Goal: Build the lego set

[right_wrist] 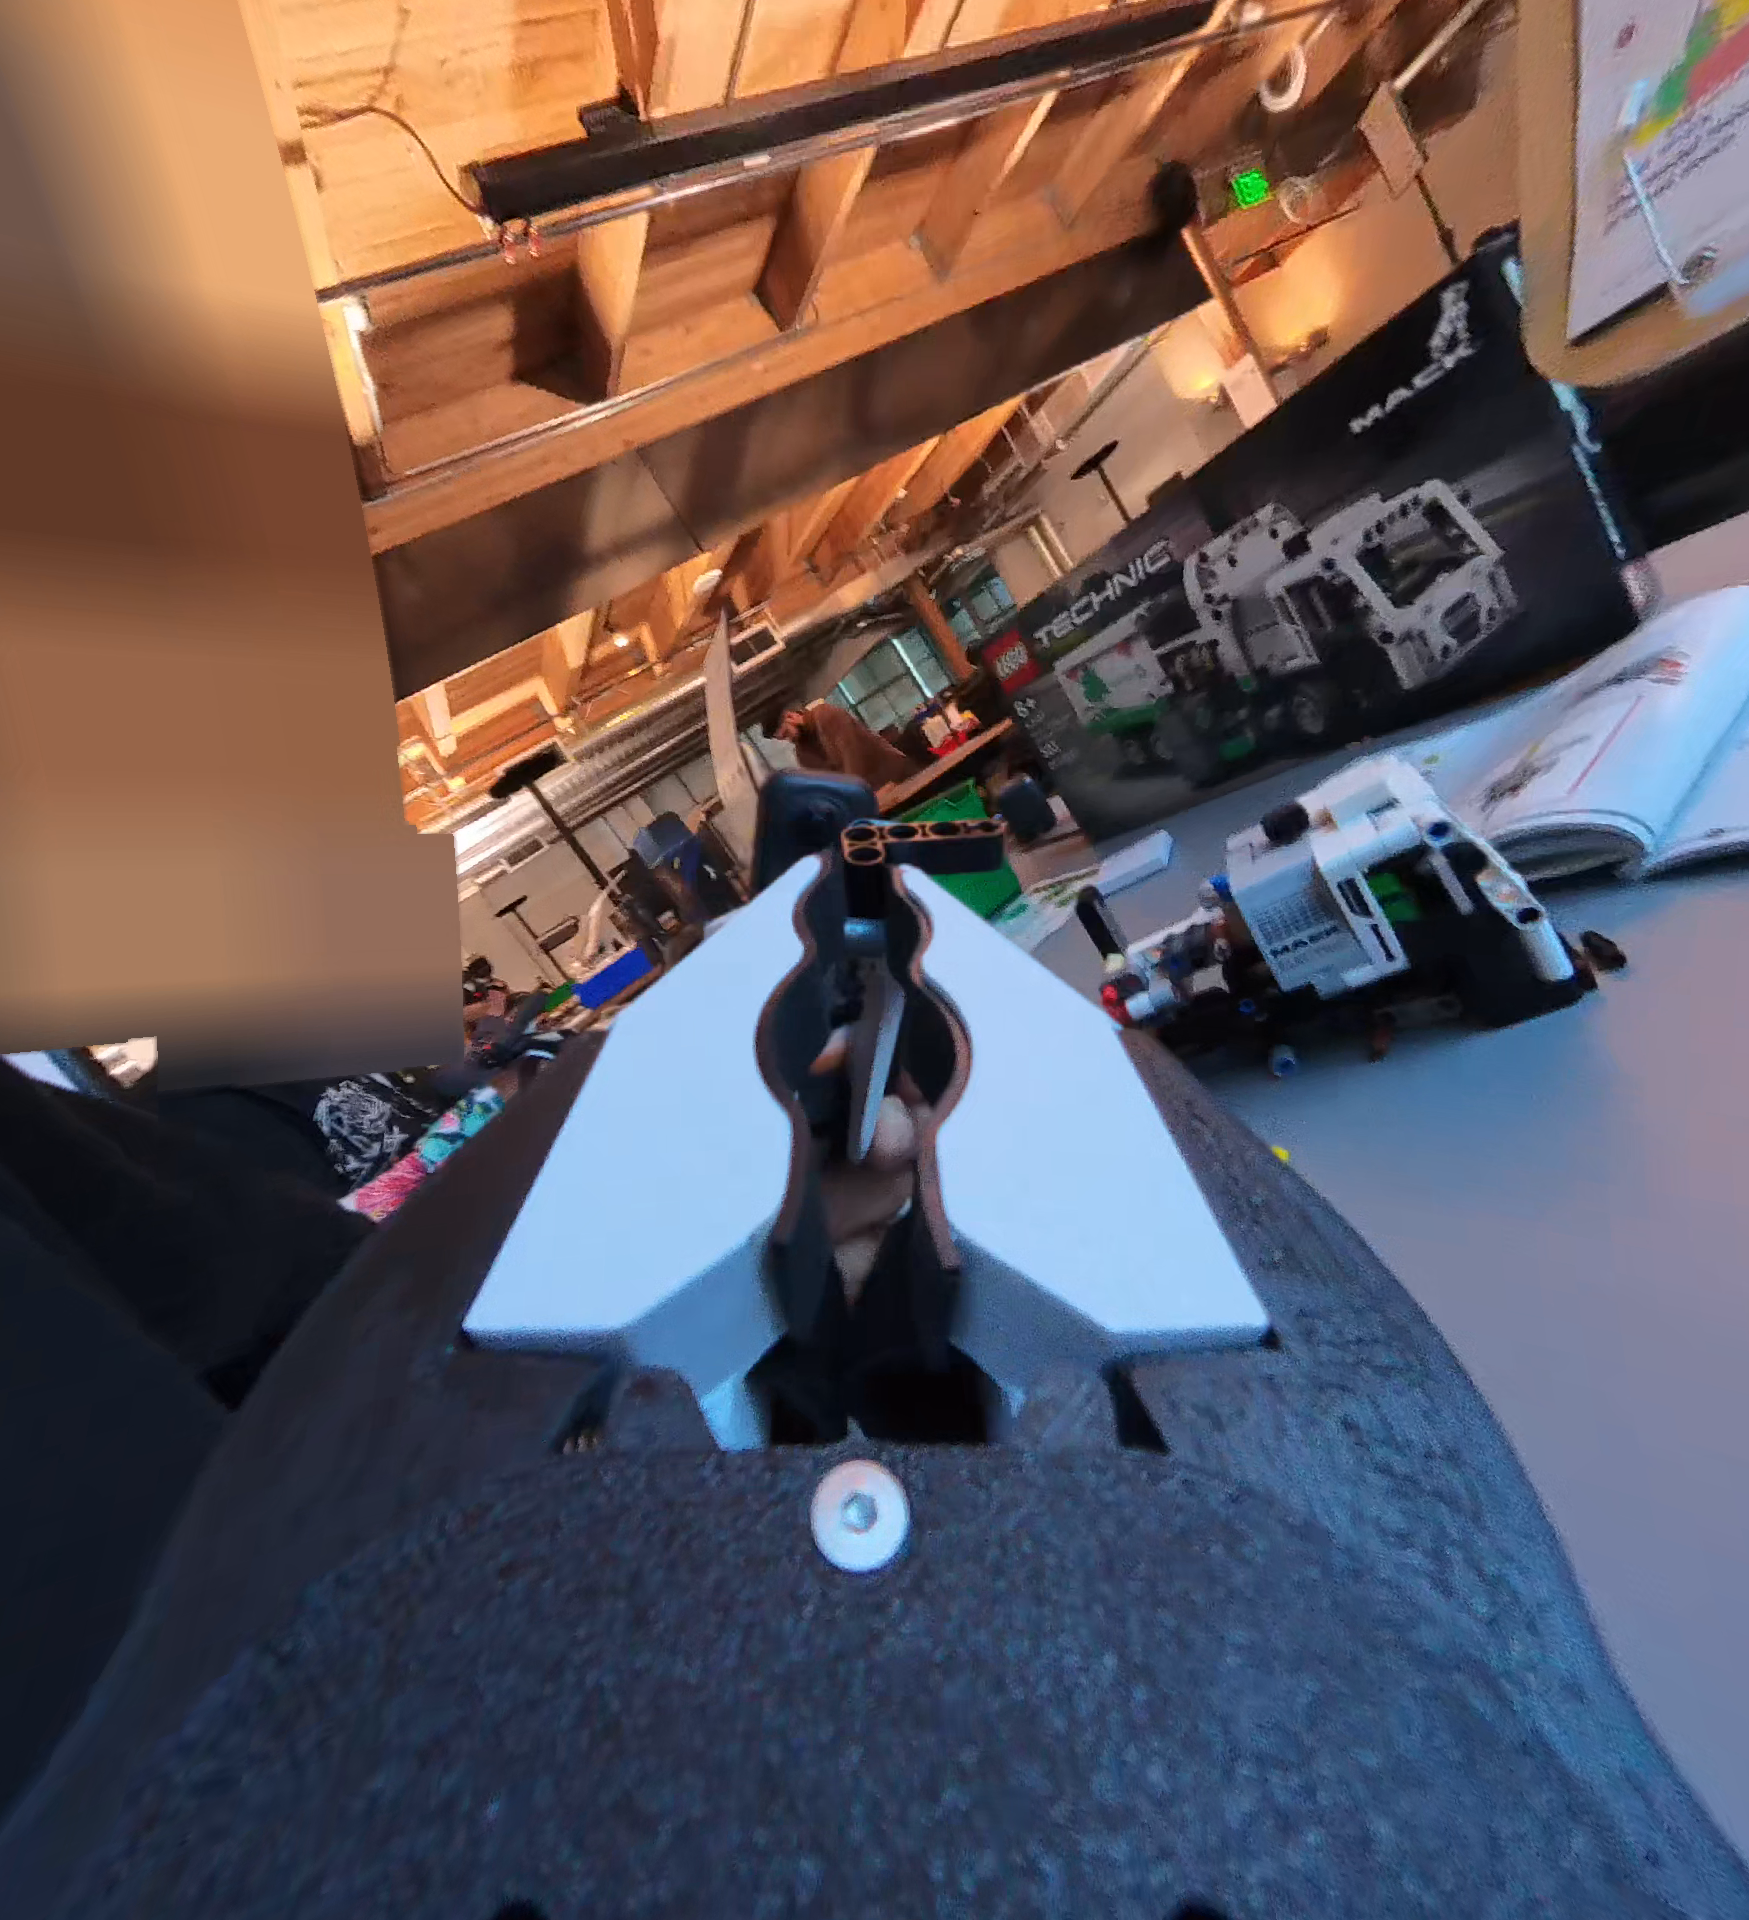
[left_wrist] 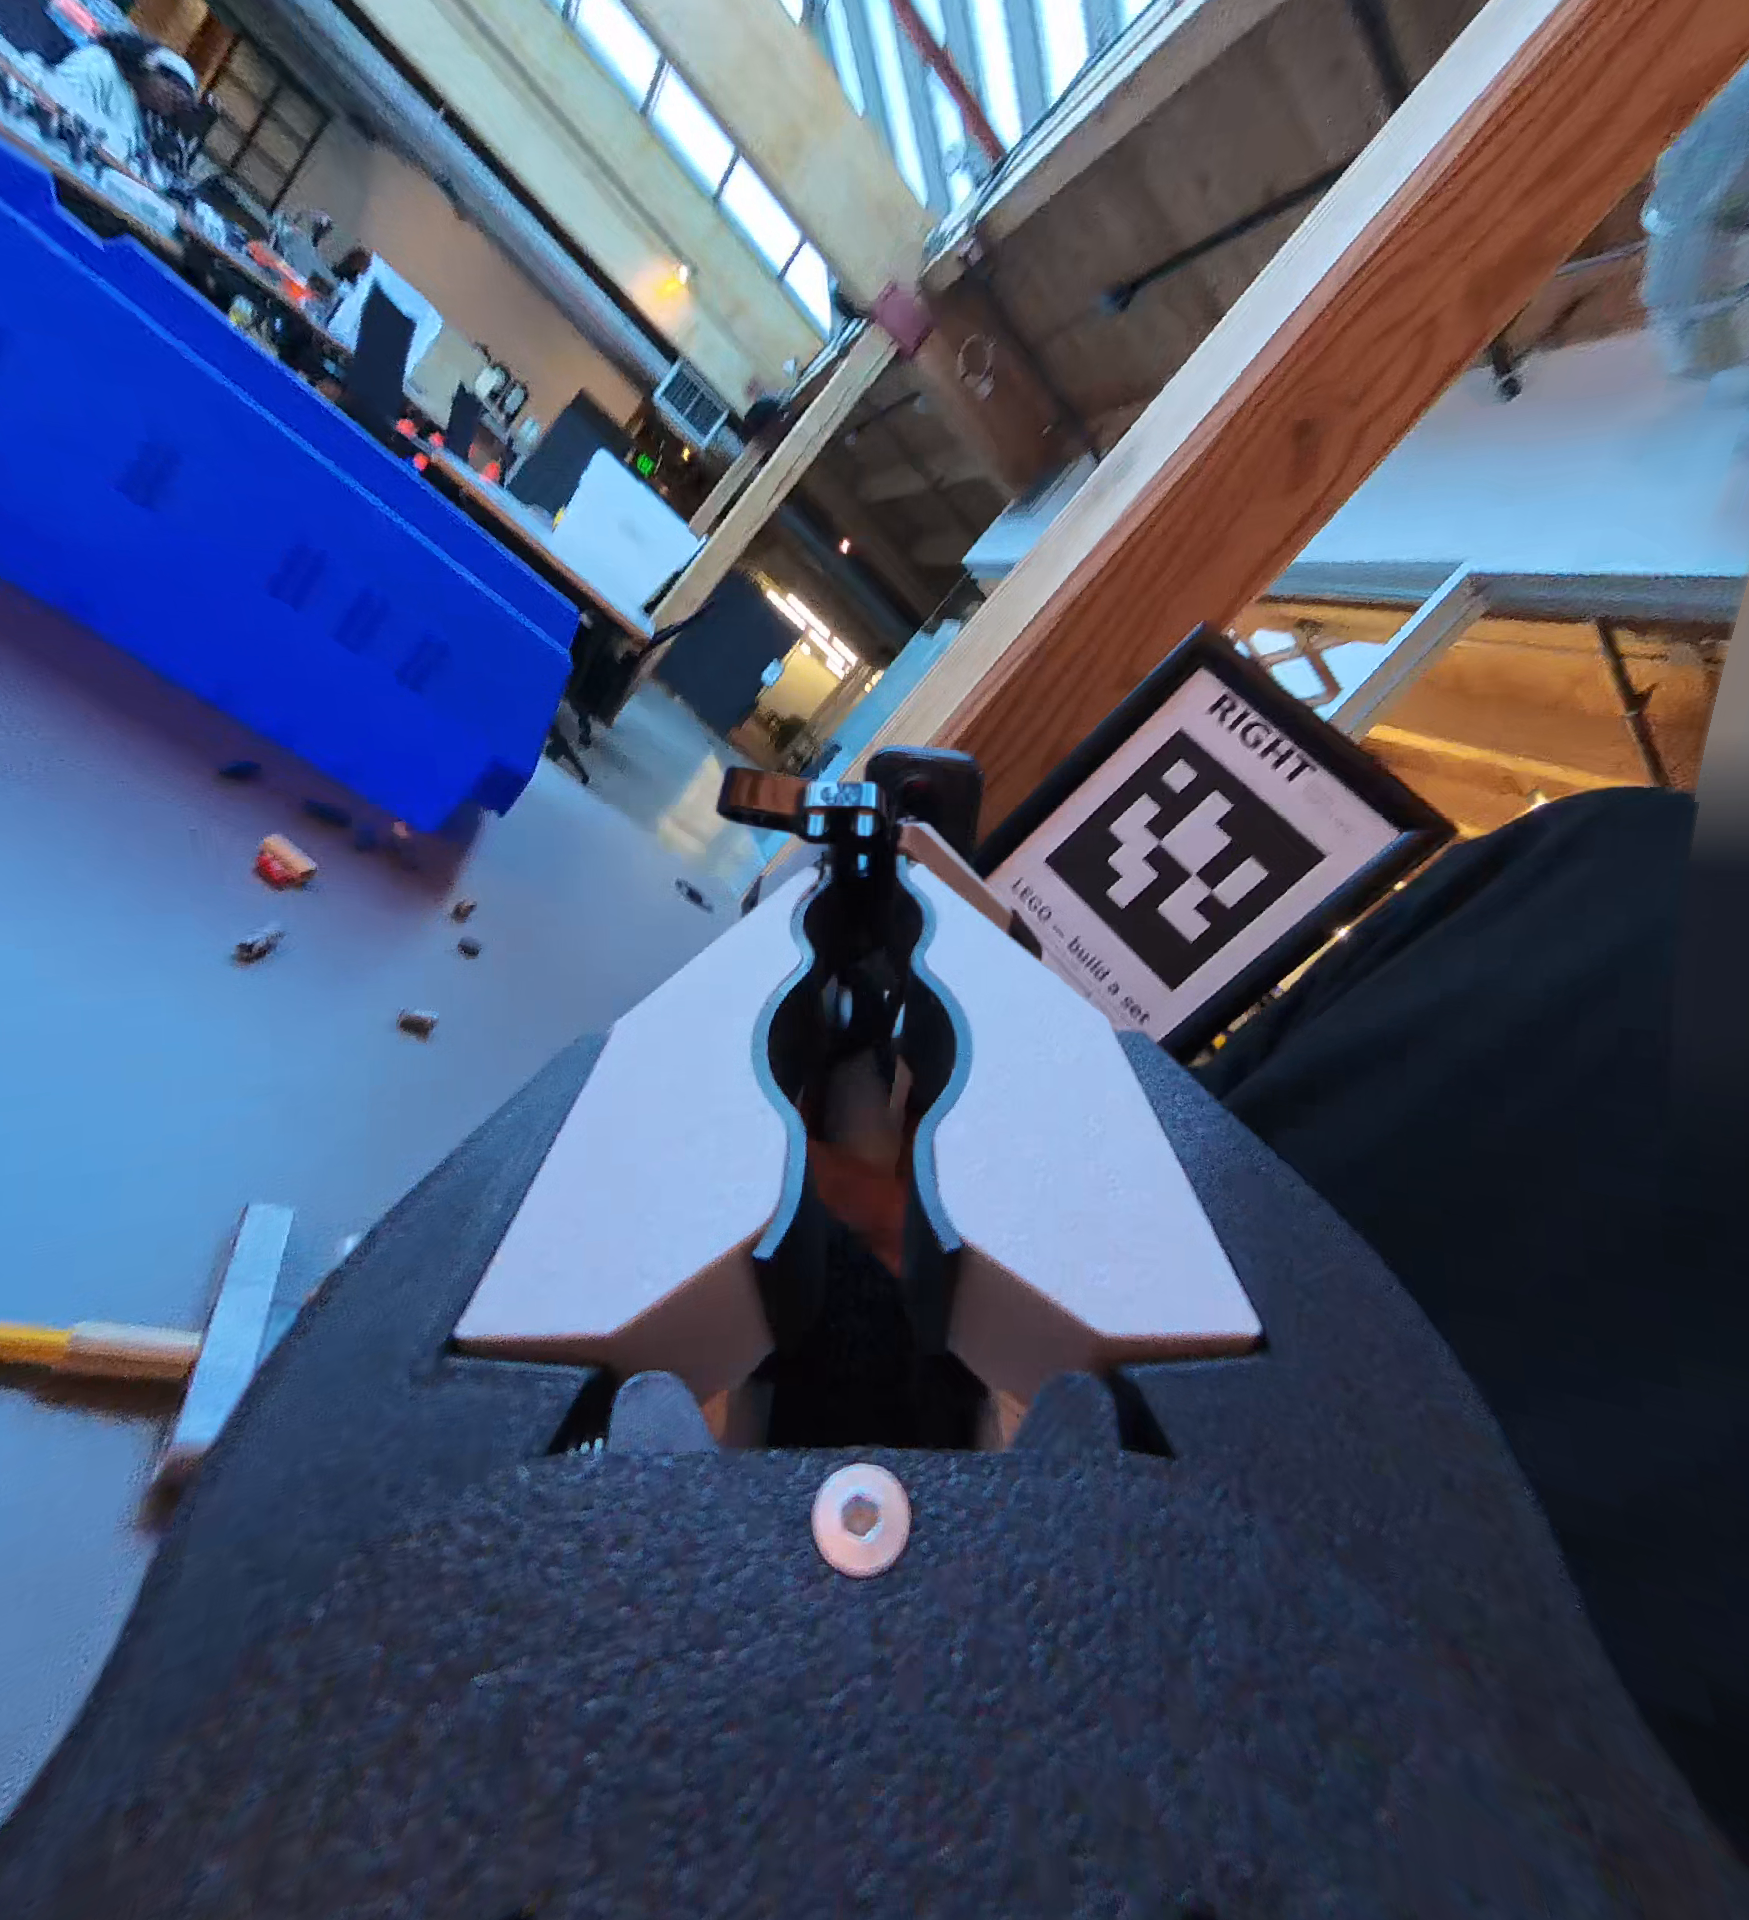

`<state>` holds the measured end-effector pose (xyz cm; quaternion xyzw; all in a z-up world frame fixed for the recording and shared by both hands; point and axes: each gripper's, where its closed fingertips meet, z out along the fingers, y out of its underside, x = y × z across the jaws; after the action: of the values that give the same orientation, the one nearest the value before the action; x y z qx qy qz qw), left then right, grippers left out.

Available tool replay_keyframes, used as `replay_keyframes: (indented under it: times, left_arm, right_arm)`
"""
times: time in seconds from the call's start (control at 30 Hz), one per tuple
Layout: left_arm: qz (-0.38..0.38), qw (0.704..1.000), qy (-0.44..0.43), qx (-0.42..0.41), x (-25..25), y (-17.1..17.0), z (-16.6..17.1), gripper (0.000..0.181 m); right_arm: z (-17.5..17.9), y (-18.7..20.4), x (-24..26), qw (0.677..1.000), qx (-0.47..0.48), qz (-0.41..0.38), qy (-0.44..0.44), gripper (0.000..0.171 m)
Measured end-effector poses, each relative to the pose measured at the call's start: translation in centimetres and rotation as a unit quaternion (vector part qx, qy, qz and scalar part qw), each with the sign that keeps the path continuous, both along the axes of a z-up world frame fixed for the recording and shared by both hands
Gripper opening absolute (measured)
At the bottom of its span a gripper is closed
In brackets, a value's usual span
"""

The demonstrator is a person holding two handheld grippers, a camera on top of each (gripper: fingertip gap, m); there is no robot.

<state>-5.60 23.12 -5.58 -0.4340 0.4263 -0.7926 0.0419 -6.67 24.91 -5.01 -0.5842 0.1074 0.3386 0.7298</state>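
Right wrist view: right claw (right_wrist: pixel 865 883) pinching black beam (right_wrist: pixel 920 834)

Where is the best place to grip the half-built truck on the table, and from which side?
Grip the truck across its white cab block, coming from above. The cab looks blocky and solid, while the black frame at its left end is thin, with pins sticking out. This is a judgement; the far side is hidden.

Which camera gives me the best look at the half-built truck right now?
The right wrist view. The half-built truck sits in plain sight on the grey table, near the open instruction booklet, only slightly blurred. The left wrist view does not show it.
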Motion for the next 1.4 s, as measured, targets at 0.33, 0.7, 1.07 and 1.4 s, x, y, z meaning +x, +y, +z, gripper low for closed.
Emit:
replay_keyframes:
  times: [0.33,0.7,1.07,1.4]
  left_arm:
    - [0.003,0.997,-0.002,0.083,-0.4,-0.9,-0.6,0.004]
    - [0.005,0.966,0.050,0.255,0.3,-2.4,-4.5,0.004]
    - [-0.009,0.967,0.060,0.249,0.2,-2.7,-4.9,0.004]
    - [-0.036,0.974,0.063,0.217,0.0,-3.6,-4.6,0.004]
  right_arm:
    - [-1.1,-1.4,2.2,0.997,-0.060,0.038,-0.019,0.006]
    - [-13.2,-8.7,3.0,0.854,-0.410,0.072,-0.313,0.007]
    - [-12.5,-11.5,3.0,0.832,-0.443,0.109,-0.317,0.023]
    - [-13.6,-10.2,3.4,0.808,-0.495,-0.004,-0.319,0.030]
